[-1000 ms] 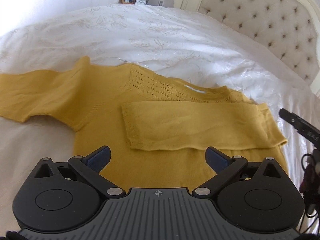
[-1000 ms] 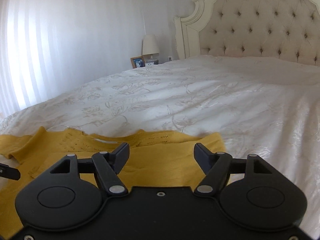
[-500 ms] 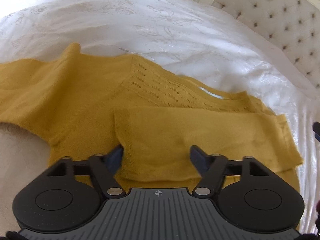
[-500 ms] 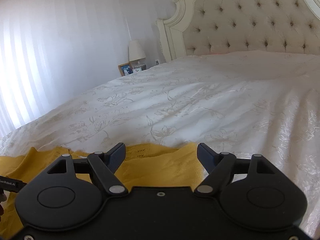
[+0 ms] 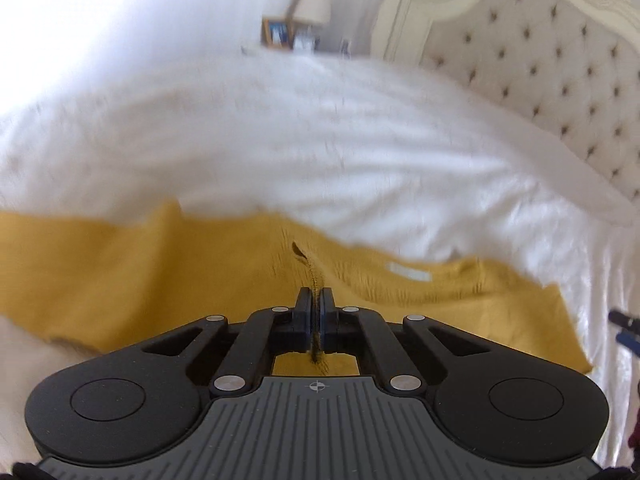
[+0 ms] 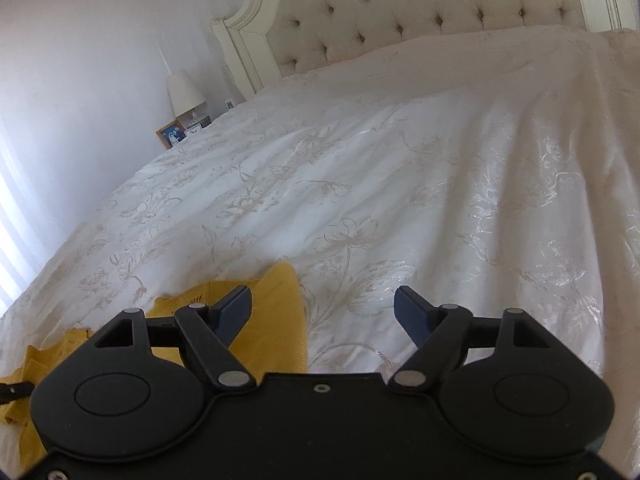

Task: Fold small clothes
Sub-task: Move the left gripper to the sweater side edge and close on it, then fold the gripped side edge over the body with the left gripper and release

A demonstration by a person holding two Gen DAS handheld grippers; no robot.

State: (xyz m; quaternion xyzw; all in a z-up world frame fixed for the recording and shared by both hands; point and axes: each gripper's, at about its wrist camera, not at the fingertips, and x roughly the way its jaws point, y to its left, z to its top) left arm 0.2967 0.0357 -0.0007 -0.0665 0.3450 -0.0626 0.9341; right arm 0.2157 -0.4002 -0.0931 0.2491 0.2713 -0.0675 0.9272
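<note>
A mustard-yellow knitted sweater (image 5: 140, 272) lies spread on the white bed cover, its neck label showing at the far edge. My left gripper (image 5: 315, 294) is shut on a pinched ridge of the sweater's fabric, which rises between the pads; this view is blurred by motion. In the right wrist view only the sweater's right edge (image 6: 276, 320) shows, at the lower left. My right gripper (image 6: 322, 308) hovers open there, its left finger over the yellow knit and its right finger over bare bed cover, with nothing pressed between them.
A white flower-embroidered bed cover (image 6: 360, 200) stretches ahead to a tufted cream headboard (image 6: 400, 8). A lamp (image 6: 185, 92) and a photo frame (image 6: 172, 136) stand beside the bed at the far left. The right gripper's tip (image 5: 624, 328) shows at the left view's right edge.
The left jaws went from wide open to shut on the sweater's fabric, and that gripper has lifted. The right gripper has moved right and rolled, so the sweater slid to its lower left.
</note>
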